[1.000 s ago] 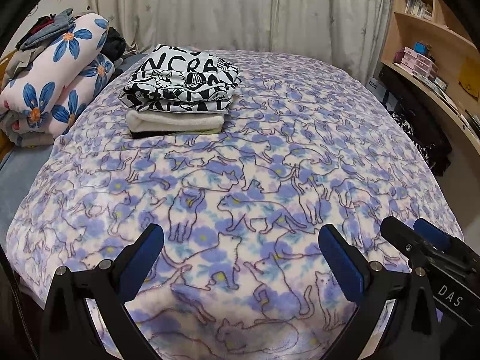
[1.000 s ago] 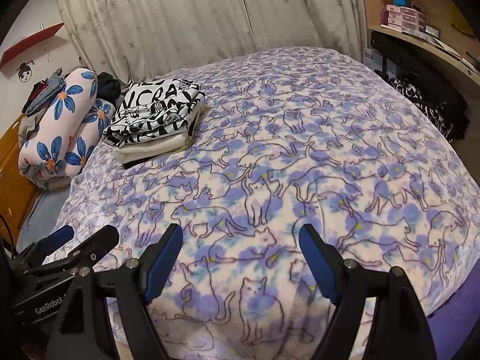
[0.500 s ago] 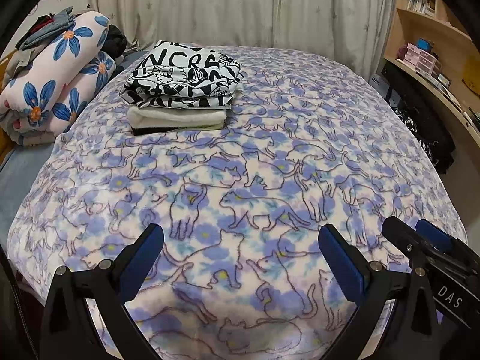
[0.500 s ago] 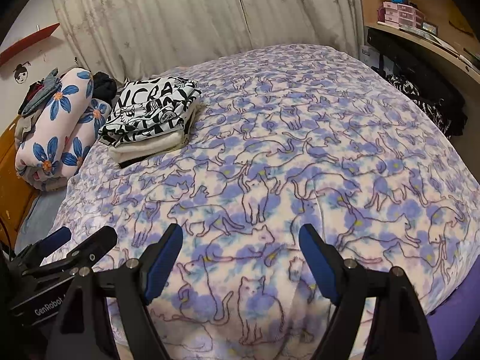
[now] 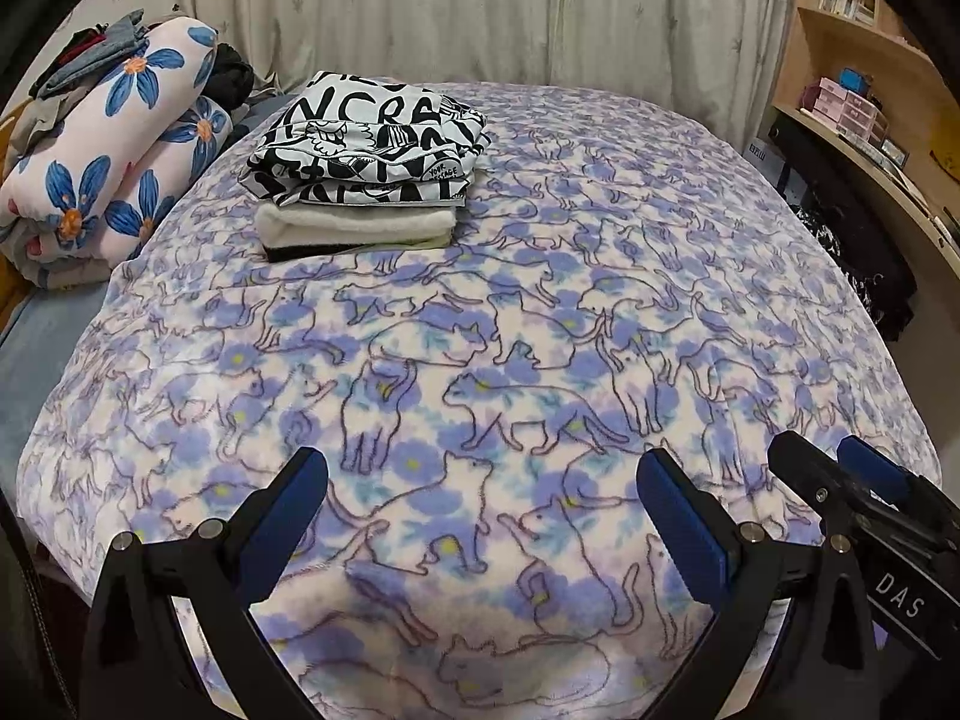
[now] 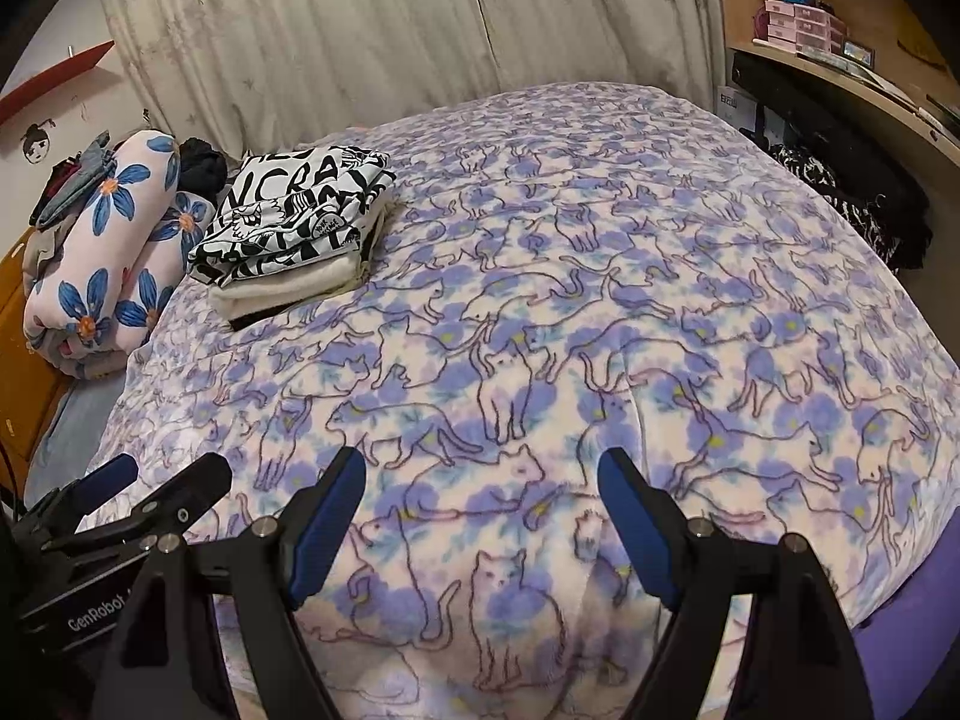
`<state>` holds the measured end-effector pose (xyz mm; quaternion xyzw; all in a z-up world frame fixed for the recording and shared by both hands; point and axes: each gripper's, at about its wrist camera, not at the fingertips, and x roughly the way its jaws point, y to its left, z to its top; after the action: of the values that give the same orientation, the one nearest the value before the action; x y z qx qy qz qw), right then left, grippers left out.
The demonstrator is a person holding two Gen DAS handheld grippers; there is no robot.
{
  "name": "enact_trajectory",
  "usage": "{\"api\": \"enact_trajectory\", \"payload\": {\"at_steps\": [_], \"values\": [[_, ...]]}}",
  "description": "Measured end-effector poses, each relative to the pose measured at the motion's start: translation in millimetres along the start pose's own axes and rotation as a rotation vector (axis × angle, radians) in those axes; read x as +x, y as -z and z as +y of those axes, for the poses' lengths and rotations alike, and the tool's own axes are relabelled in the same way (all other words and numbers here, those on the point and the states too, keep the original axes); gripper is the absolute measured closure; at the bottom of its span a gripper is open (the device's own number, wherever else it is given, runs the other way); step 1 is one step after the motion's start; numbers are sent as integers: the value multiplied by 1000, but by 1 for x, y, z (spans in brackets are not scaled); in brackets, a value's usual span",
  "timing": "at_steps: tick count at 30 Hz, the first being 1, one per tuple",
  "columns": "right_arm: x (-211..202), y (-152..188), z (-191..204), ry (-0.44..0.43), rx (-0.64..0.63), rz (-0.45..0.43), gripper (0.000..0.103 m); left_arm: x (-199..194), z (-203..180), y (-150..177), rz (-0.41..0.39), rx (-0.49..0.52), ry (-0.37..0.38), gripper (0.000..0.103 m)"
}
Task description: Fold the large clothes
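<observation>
A stack of folded clothes (image 5: 366, 174) lies at the far left of the bed, a black-and-white lettered garment on top of a cream one and a dark one; it also shows in the right wrist view (image 6: 294, 228). The bed is covered by a purple cat-print blanket (image 5: 510, 330), also seen in the right wrist view (image 6: 600, 312). My left gripper (image 5: 480, 510) is open and empty above the blanket's near edge. My right gripper (image 6: 480, 510) is open and empty beside it, to its right. Each gripper shows at the edge of the other's view.
A rolled pink quilt with blue flowers (image 5: 108, 168) with loose clothes on top lies left of the bed. A curtain (image 5: 480, 12) hangs behind. Wooden shelves (image 5: 870, 108) with boxes and a dark garment (image 5: 858, 252) stand on the right.
Both grippers have risen and drawn back a little, so the bed and stack sit lower in both views. Both stay open and empty.
</observation>
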<state>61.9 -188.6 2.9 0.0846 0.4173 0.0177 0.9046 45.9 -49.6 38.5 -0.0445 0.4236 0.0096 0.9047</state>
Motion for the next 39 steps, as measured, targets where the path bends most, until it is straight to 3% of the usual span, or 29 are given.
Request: {"api": "enact_trajectory", "payload": {"at_steps": [39], "values": [[7,4,-3,5,0,19,23,8,4,7,20,-9,-9,3]]}}
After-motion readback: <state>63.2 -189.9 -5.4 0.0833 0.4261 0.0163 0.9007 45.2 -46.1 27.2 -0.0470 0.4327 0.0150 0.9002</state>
